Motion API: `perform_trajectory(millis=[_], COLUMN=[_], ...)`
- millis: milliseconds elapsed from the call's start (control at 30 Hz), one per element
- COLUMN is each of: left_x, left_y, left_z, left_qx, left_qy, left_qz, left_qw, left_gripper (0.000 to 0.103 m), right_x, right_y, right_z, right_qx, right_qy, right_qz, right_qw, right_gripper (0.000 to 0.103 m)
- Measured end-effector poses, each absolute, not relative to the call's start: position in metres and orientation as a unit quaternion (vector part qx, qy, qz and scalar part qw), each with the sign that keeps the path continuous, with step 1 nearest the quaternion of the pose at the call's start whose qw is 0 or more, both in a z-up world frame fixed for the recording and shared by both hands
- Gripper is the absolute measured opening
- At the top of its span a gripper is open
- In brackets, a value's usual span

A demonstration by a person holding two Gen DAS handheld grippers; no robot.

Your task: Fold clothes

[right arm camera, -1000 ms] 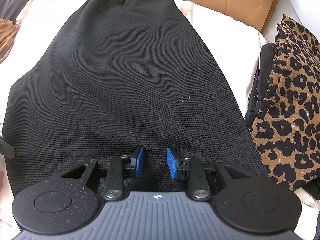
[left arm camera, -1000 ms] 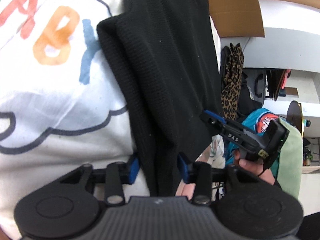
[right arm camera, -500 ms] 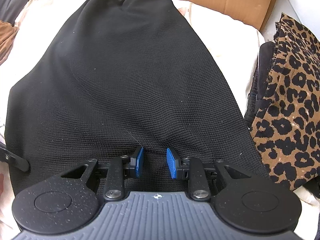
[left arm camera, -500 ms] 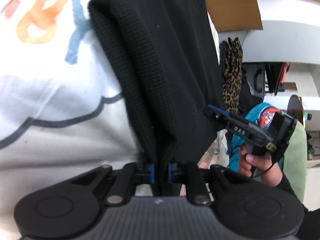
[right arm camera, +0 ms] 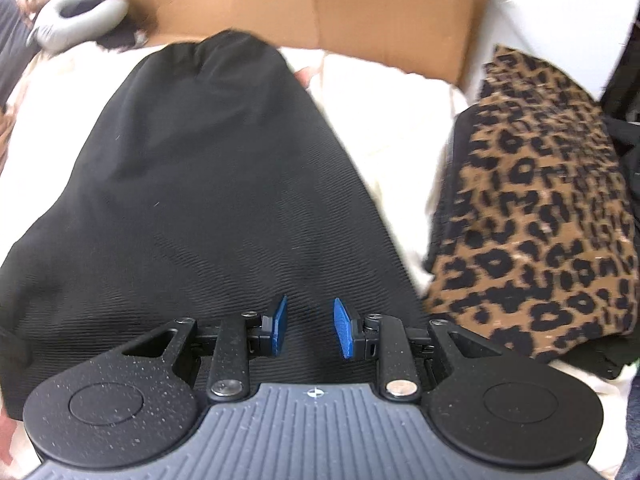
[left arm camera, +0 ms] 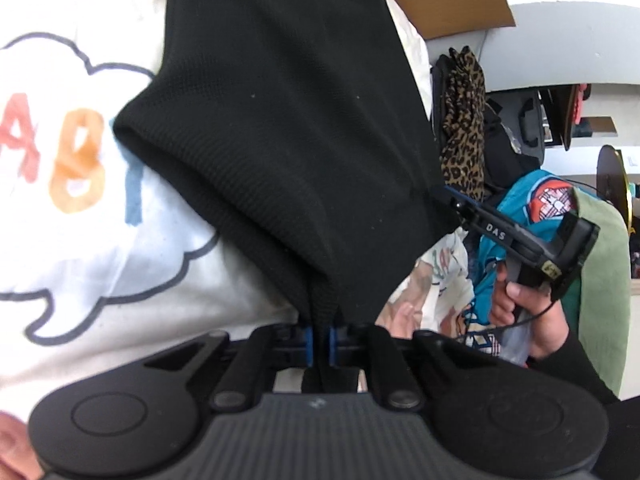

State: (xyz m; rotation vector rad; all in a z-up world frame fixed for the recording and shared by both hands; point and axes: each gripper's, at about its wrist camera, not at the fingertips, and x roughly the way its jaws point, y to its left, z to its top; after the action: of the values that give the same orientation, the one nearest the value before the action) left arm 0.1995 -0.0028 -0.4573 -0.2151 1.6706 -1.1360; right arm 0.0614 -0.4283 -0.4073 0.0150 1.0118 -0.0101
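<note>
White bedding (left arm camera: 100, 208) beside black garment (left arm camera: 288, 120) edge pinched in left gripper (left arm camera: 320, 338) fingers.

We look from the left wrist along its claw (left arm camera: 319, 340), tilted down and very close to the black garment (left arm camera: 288, 128), which fills the middle; past its right edge we see the right claw (left arm camera: 450, 196). From the right wrist we look steeply down over that claw (right arm camera: 308, 328) onto the same garment (right arm camera: 208, 184). Both views share the garment, the leopard-print cloth (right arm camera: 532, 216) to its right and the cardboard (right arm camera: 360, 4) beyond it.
</note>
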Motion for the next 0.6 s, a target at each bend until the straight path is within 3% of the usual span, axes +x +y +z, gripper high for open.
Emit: perform_trajectory(millis=[600], left_x=[0.218], left_y=[0.031], left_z=[-0.459], left_qx=[-0.021], left_qy=[0.712], left_qz=[-0.426], left_qw=[0.558], left_gripper=[0.007], right_x=[0.058], right_y=[-0.456], right_z=[-0.433], right_qx=[0.061], right_qy=[0.516], right_qz=[0.006], right_qw=[0.855], right_gripper=[0.033])
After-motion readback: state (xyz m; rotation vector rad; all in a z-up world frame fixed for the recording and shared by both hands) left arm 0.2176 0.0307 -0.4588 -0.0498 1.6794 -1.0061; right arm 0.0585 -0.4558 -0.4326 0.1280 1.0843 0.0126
